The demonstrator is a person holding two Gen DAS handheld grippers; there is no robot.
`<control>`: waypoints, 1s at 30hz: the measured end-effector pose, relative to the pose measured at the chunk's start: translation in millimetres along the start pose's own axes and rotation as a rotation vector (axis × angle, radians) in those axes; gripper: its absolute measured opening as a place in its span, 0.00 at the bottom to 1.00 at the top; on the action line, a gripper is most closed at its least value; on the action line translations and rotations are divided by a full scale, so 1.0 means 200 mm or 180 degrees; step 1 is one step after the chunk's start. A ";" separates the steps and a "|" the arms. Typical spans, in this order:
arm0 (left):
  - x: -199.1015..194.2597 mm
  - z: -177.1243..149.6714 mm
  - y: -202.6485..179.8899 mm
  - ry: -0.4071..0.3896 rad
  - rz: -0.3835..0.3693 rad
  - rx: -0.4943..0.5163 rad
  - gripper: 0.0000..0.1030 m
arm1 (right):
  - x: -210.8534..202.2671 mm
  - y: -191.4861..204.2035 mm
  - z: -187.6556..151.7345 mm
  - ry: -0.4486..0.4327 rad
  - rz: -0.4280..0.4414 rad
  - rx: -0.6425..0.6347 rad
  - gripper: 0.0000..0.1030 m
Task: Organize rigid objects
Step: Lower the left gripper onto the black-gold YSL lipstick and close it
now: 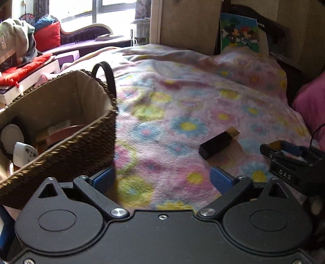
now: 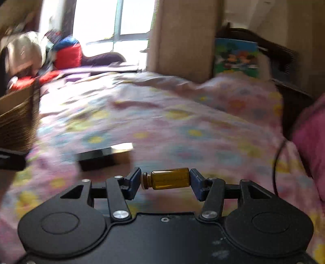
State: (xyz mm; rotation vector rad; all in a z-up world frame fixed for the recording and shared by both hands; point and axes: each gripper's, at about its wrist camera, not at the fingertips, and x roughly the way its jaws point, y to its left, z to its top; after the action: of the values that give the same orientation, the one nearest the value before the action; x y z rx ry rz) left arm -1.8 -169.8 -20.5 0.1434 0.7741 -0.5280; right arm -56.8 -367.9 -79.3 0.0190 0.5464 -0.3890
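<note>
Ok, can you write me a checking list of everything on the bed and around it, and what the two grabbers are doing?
Surface: bed under a flowery fleece blanket, rumpled.
Job's things: small amber bottle lying sideways between the right gripper's pads; black box on the blanket; woven basket at the left with things inside.
Clutter: white plug adapter in the basket.
Grippers: right gripper shut on the bottle; left gripper open, nothing in it.
Cables: thin black cable at the right edge.
Surroundings: bright window, red cushion, cartoon picture, pink pillow.
</note>
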 end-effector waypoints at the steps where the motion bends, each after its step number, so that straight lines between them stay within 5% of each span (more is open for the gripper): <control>1: 0.01 0.01 -0.02 0.0052 0.0002 -0.0063 0.93 | 0.02 -0.04 -0.03 -0.0063 -0.0028 0.0065 0.50; 9: 0.22 0.15 -0.16 0.0460 -0.0108 -0.0810 0.96 | 0.06 -0.12 -0.12 -0.0204 0.0056 0.0268 0.51; 14: 0.38 0.24 -0.26 0.0653 0.0112 -0.1110 0.96 | 0.08 -0.16 -0.15 -0.0267 0.0081 0.0300 0.51; 30: 0.58 0.30 -0.40 0.0916 0.0495 -0.1144 0.96 | 0.08 -0.17 -0.16 -0.0321 0.0122 0.0354 0.51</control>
State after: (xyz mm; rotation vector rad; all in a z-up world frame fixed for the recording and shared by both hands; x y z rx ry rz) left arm 64.7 -303.8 -53.5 -0.0557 1.1162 -0.2155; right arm -72.0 -401.2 -112.6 0.1161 0.4238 -0.3804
